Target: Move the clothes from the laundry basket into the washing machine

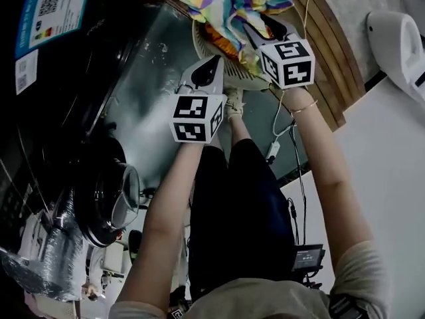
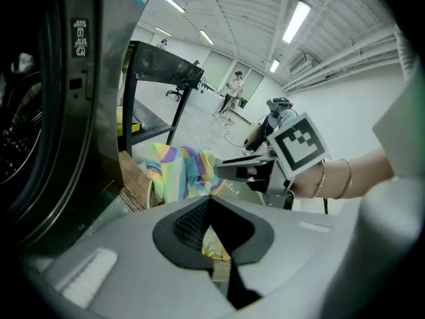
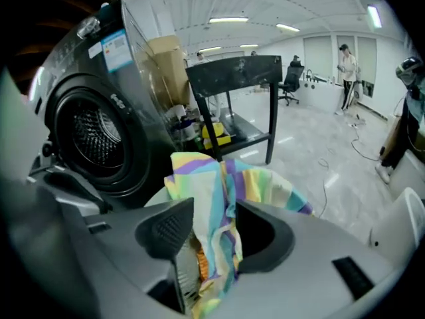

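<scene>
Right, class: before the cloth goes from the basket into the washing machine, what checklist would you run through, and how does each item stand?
1. Right gripper has the cloth: ok, its jaws are shut on it.
2. Left gripper has it too: ok, jaws nearly together with a bit of cloth between them.
3. Washing machine door open: ok, the drum shows.
4. Cloth free of the basket: cannot tell, it hangs over the rim.
5. More clothes in the basket: cannot tell, the cloth covers it.
</scene>
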The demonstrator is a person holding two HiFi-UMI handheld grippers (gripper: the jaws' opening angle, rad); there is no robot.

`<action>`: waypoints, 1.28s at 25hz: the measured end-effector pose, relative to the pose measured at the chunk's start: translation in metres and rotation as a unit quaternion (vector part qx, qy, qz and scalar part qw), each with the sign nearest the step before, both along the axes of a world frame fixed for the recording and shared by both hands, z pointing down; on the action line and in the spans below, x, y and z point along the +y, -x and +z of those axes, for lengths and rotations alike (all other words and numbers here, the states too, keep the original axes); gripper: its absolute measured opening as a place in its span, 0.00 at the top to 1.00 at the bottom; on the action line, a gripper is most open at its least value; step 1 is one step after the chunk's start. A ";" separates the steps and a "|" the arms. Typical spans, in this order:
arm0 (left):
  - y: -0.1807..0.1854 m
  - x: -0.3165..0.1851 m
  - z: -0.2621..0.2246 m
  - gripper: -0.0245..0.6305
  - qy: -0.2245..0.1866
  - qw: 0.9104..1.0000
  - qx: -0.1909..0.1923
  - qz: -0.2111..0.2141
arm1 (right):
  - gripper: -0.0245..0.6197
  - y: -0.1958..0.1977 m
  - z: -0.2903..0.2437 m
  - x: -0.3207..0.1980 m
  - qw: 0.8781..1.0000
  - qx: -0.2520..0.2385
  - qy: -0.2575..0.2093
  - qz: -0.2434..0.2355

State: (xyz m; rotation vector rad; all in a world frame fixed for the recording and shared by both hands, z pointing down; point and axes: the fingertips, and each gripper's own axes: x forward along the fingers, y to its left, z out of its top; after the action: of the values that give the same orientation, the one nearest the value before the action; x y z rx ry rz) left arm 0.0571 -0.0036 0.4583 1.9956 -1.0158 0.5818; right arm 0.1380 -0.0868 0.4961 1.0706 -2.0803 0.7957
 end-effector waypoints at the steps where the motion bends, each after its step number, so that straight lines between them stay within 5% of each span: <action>1: -0.001 -0.005 0.008 0.95 -0.001 1.000 -0.001 0.001 | 0.69 -0.003 0.012 -0.008 1.000 0.006 0.000 0.012; 11: 0.008 -0.033 0.047 0.95 -0.003 1.000 -0.011 -0.006 | 0.65 -0.029 0.091 -0.057 0.997 0.023 0.027 0.074; 13: 0.011 -0.033 0.044 0.95 -0.005 1.000 -0.011 -0.009 | 0.76 -0.029 0.092 -0.061 0.997 0.018 0.035 0.073; 14: 0.013 -0.032 0.042 0.95 -0.010 1.000 -0.013 -0.010 | 0.91 -0.027 0.089 -0.061 0.997 0.013 0.037 0.066; 15: 0.014 -0.032 0.039 0.95 -0.016 1.000 -0.014 -0.009 | 0.92 -0.023 0.082 -0.060 0.998 0.002 0.038 0.056; 18: 0.013 -0.025 0.027 0.91 -0.026 1.000 -0.014 -0.001 | 0.93 -0.014 0.051 -0.043 0.998 -0.035 0.031 0.040; 23: -0.001 -0.016 -0.013 0.63 -0.033 0.999 -0.007 0.023 | 0.93 -0.011 -0.035 0.001 0.995 -0.093 -0.002 0.038; 32: -0.035 0.001 -0.108 0.48 -0.083 0.986 -0.008 0.145 | 0.93 0.026 -0.211 0.057 0.979 -0.194 -0.063 0.033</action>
State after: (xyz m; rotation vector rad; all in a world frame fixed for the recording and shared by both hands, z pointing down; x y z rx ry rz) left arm 0.0918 -0.0027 0.3500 2.3114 -0.8089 0.6875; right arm 0.1124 -0.0293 0.2855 1.1269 -2.4588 0.9789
